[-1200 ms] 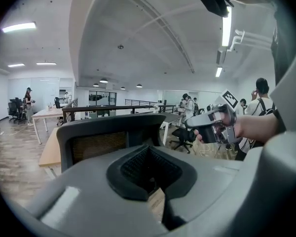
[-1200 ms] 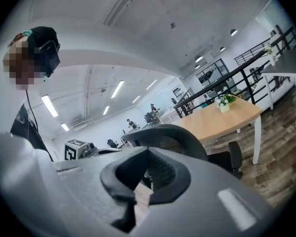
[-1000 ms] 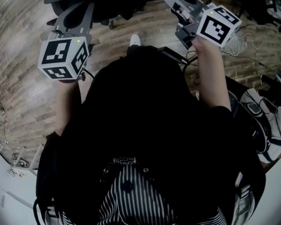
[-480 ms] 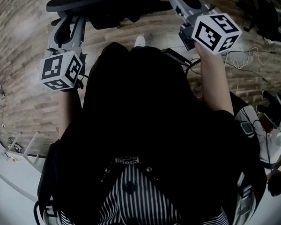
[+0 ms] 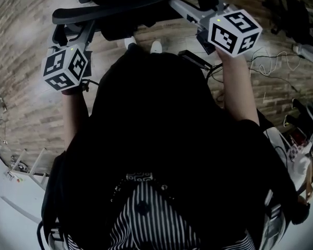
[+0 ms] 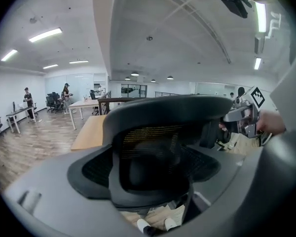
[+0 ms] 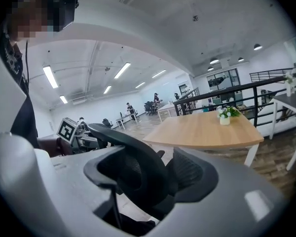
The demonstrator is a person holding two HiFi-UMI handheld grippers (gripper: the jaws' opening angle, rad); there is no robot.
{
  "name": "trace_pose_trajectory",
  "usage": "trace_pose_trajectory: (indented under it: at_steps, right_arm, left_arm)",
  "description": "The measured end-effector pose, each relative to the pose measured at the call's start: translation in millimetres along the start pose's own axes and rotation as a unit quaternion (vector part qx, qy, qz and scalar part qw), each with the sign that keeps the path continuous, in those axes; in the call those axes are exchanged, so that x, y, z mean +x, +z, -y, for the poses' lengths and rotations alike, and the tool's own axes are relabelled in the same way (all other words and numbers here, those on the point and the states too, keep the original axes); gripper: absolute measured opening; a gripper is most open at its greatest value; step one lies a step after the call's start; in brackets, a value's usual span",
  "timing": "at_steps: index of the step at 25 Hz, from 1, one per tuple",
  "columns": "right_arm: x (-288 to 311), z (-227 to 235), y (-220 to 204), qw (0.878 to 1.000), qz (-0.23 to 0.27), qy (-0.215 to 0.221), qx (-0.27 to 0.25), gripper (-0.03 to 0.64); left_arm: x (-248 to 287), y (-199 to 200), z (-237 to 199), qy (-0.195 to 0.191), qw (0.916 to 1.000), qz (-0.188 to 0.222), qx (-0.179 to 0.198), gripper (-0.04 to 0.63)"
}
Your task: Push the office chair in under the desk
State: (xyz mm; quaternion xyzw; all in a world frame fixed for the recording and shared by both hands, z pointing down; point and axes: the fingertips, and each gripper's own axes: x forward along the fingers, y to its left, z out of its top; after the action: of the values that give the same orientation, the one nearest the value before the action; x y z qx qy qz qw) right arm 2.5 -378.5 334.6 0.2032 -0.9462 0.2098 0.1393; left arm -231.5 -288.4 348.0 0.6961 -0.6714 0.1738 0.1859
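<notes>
So the person is wearing a loose black top (image 5: 156,129) with short sleeves (image 5: 248,126), and in the right gripper view it's showing some white print (image 7: 10,57) on the front. At the bottom of the head view a black-and-white striped piece (image 5: 143,217) is showing, with a small patterned band (image 5: 140,178) sitting just above it. White shoes (image 5: 155,46) are peeking out past the top's edge. The left gripper (image 5: 72,33) and right gripper (image 5: 188,1) are both sporting matte grey shells. Each is carrying a white cube with bold black square markers, left cube (image 5: 65,67) and right cube (image 5: 233,31), and a tiny green light (image 5: 217,20) is glowing on each.
</notes>
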Motion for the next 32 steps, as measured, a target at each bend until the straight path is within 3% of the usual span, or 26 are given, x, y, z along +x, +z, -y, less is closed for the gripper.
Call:
trace_pose_trajectory:
  at_steps: [11,15,24,29,32]
  right_arm:
    - [1.8,3.5,-4.5,1.0,0.001,0.012,0.01,0.341]
    - [4.3,11.2,-9.4,1.0,0.004,0.012,0.014,0.388]
    - [34.4,7.9,-20.9,0.999,-0.025,-0.012,-0.018,0.388]
    - [52.9,6.4,-17.2,0.999,-0.035,0.0,-0.017,0.384]
    - [51.4,-1.2,-15.8,0.998,-0.047,0.013,-0.026,0.316]
  left_arm:
    - [5.0,-4.2,-23.0,0.023,0.9996,-0.013,0.013,0.422]
    - [15.0,-2.2,-31.6,0.019,0.9995,-0.019,0.016,0.43]
    - [34.7,-2.6,-27.8,-0.033,0.9993,-0.013,-0.014,0.465]
    - [47.8,-3.0,-29.8,-0.071,0.9971,-0.018,-0.022,0.474]
    - [49.4,0.3,-28.6,-0.097,0.995,-0.024,-0.009,0.476]
